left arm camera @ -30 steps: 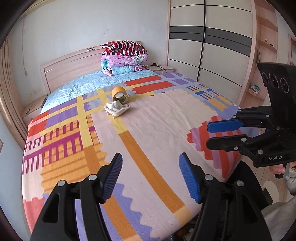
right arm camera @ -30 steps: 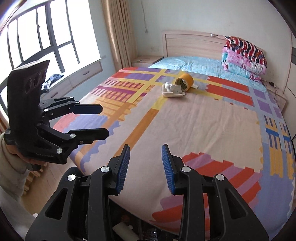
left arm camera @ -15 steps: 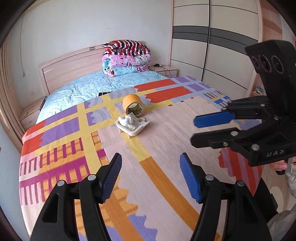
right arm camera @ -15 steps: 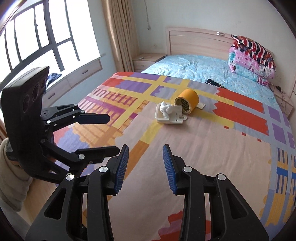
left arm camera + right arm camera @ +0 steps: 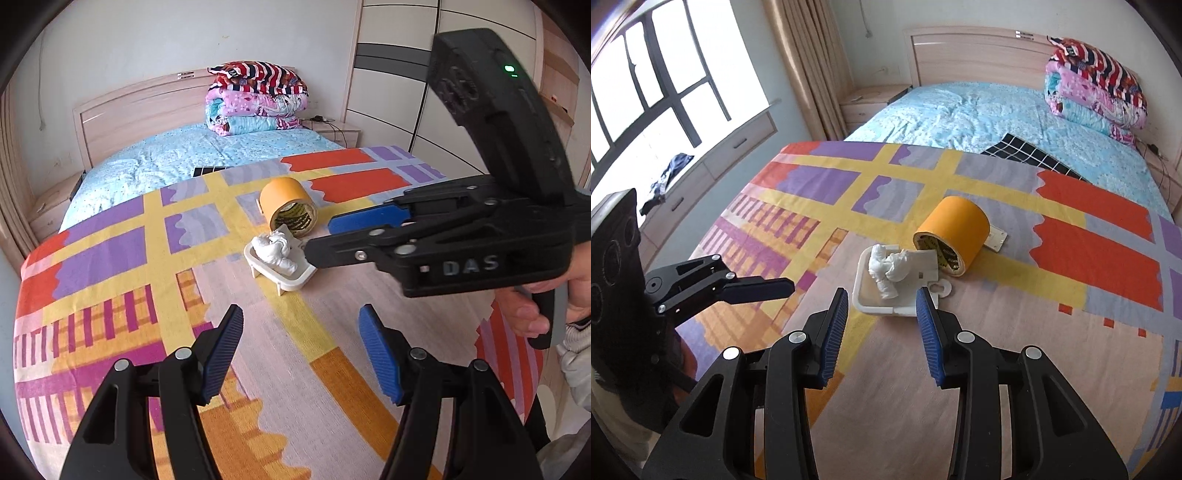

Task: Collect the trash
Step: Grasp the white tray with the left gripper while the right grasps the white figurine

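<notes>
A crumpled white tissue (image 5: pixel 889 267) lies in a small white plastic tray (image 5: pixel 866 301) on the patterned bedspread, also in the left wrist view as tissue (image 5: pixel 275 251) and tray (image 5: pixel 291 282). A yellow tape roll (image 5: pixel 951 230) lies on its side just behind the tray; it also shows in the left wrist view (image 5: pixel 286 206). My right gripper (image 5: pixel 882 328) is open and empty, its fingertips just short of the tray's near edge. My left gripper (image 5: pixel 301 354) is open and empty, further back from the tray.
The bed has a colourful striped cover (image 5: pixel 775 229) and a blue sheet (image 5: pixel 960 110) behind. Folded quilts (image 5: pixel 256 99) are stacked at the headboard. A black checked cloth (image 5: pixel 1030 155) and a small white card (image 5: pixel 995 236) lie past the roll. Wardrobe stands right, window left.
Both grippers have moved forward over the bed toward the tray and tape roll, which now sit much nearer. The right gripper has come close to the tray. Both stay open.
</notes>
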`<state>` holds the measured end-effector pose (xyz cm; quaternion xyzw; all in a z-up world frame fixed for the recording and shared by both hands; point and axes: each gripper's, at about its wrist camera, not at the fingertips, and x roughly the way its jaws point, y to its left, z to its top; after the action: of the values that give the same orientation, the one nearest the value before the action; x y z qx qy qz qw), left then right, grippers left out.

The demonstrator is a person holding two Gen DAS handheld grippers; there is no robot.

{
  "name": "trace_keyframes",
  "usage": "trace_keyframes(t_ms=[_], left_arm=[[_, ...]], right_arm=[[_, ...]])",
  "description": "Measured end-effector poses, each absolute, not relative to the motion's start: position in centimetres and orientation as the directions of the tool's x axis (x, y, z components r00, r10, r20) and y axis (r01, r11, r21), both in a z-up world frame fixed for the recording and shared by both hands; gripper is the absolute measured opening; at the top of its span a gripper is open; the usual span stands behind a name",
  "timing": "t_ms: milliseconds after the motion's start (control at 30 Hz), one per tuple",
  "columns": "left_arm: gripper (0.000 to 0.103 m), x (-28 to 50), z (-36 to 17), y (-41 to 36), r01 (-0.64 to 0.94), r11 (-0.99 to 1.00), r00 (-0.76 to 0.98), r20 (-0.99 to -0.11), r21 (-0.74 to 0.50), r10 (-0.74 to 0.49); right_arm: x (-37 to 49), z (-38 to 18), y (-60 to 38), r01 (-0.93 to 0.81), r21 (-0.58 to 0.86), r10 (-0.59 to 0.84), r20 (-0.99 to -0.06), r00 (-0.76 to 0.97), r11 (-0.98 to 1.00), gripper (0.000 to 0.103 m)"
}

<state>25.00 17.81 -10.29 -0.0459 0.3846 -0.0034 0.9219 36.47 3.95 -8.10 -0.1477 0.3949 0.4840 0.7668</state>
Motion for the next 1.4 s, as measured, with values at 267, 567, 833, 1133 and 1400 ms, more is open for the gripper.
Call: trace_keyframes(t_ms=[267,567,833,1133,1400], left_arm=[[0.062,26.0,-10.9,19.1,-0.034,0.993,0.691,-0.720,-0.112,-0.058],[0.062,27.8,-10.8,20.3,-0.031,0.994,0.692,-0.720,-0.108,-0.057],[0.062,29.3,-11.5,19.9,-0.012,0.996,0.692,-0.720,-0.083,-0.052],[0.061,31.3,-12.6,18.7,0.030,0.999,0.649,-0.760,-0.012,-0.029],[0.055,30.5,-12.4,17.4,0.040,0.999,0.648,-0.761,-0.012,-0.035]], right_arm=[[38.9,-9.4,5.8,-0.833,0.301,0.651,-0.754,0.090,0.464,0.038],[39.3,-9.7,6.1,-0.829,0.345,0.678,-0.733,0.056,0.441,0.024],[39.6,-9.0,4.8,-0.823,0.360,0.708,-0.703,0.069,0.439,0.023],[40.6,-8.1,2.6,-0.797,0.409,0.737,-0.672,0.066,0.444,0.023],[39.9,-7.3,0.1,-0.785,0.396,0.743,-0.659,0.117,0.476,0.023]])
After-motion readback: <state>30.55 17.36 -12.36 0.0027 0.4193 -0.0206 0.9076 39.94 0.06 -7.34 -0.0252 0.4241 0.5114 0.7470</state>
